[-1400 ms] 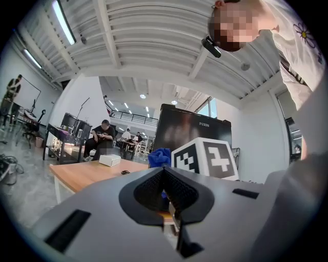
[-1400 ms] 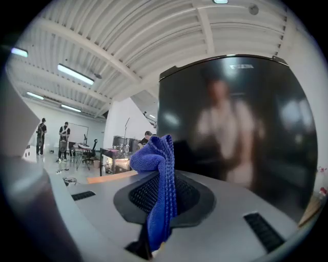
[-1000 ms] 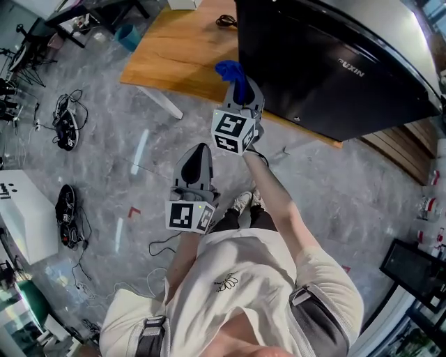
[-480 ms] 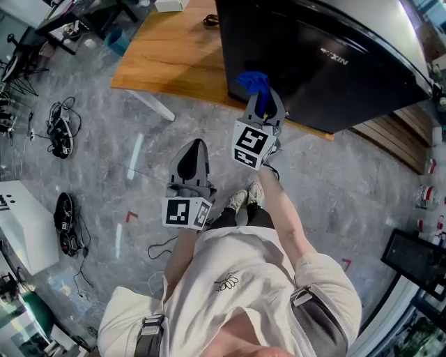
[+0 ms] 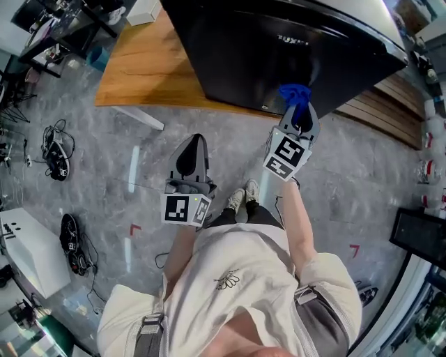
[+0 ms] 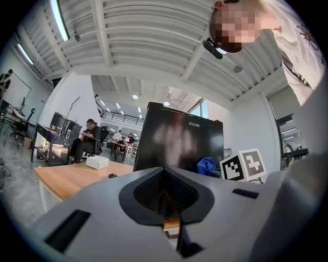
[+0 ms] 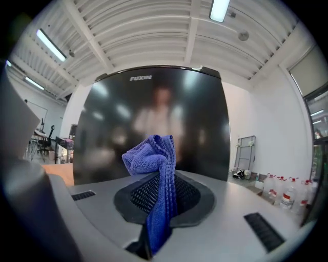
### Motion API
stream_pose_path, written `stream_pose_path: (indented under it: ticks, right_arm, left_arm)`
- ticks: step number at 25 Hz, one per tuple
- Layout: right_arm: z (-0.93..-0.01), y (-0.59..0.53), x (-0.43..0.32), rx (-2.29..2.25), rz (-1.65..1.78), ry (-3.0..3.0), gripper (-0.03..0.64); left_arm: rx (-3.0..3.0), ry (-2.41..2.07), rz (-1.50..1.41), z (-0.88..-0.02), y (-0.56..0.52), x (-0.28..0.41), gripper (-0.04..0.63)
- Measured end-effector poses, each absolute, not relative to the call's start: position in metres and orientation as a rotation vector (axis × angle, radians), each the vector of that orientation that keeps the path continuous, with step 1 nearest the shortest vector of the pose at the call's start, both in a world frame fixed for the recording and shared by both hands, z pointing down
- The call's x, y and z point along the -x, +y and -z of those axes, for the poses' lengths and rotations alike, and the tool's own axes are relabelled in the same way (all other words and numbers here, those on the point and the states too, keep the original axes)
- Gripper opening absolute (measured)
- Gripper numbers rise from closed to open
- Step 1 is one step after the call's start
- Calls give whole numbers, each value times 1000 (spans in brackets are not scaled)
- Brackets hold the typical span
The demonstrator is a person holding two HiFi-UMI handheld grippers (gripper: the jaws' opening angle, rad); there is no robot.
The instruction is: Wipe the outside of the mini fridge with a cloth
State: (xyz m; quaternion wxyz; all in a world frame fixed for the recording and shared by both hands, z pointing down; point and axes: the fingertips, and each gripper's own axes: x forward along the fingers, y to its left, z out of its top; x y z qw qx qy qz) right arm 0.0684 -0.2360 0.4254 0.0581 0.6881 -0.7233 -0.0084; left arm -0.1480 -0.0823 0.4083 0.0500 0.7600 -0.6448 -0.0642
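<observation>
A glossy black mini fridge (image 5: 279, 49) stands on a wooden table (image 5: 136, 70); its door fills the right gripper view (image 7: 154, 117) and shows in the left gripper view (image 6: 177, 143). My right gripper (image 5: 300, 115) is shut on a blue cloth (image 5: 295, 96), whose bunched top (image 7: 154, 156) is held just in front of the lower fridge door; contact cannot be told. The cloth also shows in the left gripper view (image 6: 206, 165). My left gripper (image 5: 193, 159) hangs lower over the floor, shut, with nothing between its jaws.
Grey floor (image 5: 104, 195) holds cables (image 5: 54, 150) at the left. A white box (image 5: 143, 10) sits on the table's far end. Wooden slats (image 5: 390, 97) lie right of the fridge. My shoes (image 5: 240, 199) are near the table edge. People sit at desks (image 6: 89, 138) far off.
My right gripper has carried the blue cloth rightward along the fridge's lower front. The view has shifted right with it. The left gripper has stayed low and shut.
</observation>
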Motion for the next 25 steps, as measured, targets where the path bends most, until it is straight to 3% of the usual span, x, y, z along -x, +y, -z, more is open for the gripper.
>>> stream_pose_path:
  ticks: [13, 25]
  right_arm:
    - [-447, -245, -199, -2340, -45, -1871, 61]
    - [-448, -245, -210, -2341, 6, -1834, 61]
  left_arm:
    - [-2419, -1821, 156, -415, -105, 102, 5]
    - [-2427, -1814, 144, -417, -109, 102, 5]
